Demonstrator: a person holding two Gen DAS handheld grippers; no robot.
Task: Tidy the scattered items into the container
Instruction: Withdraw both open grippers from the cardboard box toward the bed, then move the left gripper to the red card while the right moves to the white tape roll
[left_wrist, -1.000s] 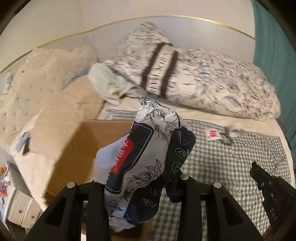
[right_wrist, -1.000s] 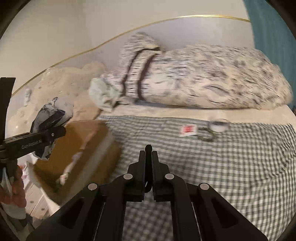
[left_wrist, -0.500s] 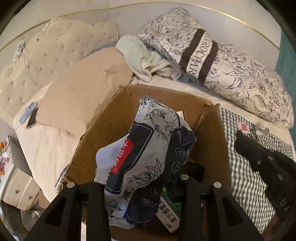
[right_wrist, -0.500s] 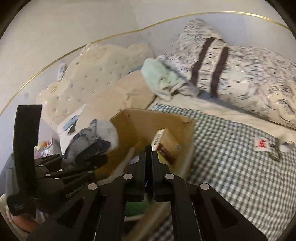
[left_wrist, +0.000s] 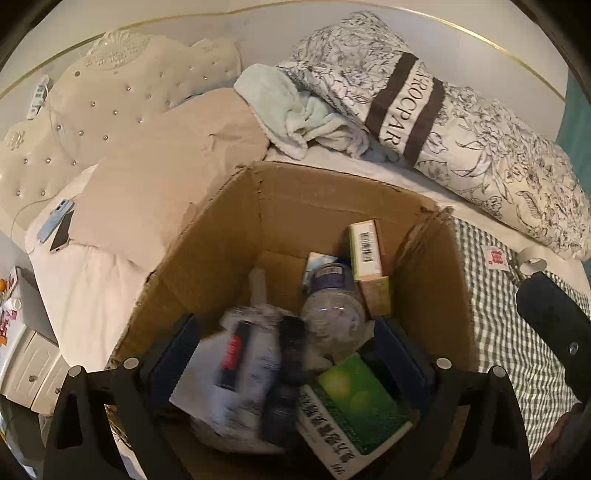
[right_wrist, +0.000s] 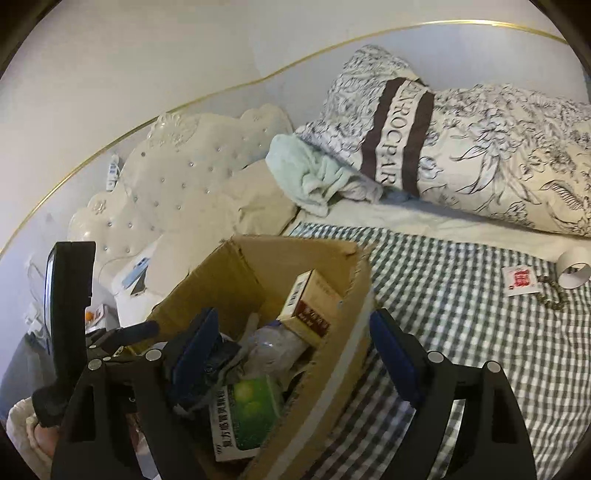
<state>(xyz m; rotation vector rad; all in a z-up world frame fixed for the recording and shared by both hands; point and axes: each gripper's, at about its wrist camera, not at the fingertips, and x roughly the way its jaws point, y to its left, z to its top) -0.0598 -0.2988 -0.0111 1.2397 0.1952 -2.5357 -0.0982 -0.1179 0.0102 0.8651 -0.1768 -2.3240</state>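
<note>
We find the task well advanced: the box on the bed already holds a green carton, a clear bottle, an upright carton with a barcode, and a floral pouch, blurred, lying between the fingers of the left gripper. Those fingers stand wide apart over the box and grip nothing; we judge the pouch released. The right gripper is likewise spread wide and empty, one finger over the box and one outside its near wall. Left to collect, as far as we see: a tape roll, a white tag with red print, and a small chain, all lying close together on the checked sheet, well apart from the box. Legible writing: the quilt band reads "ROCPAR", partly cut off. The green carton carries Chinese characters; the tag's print is too small to read.
</note>
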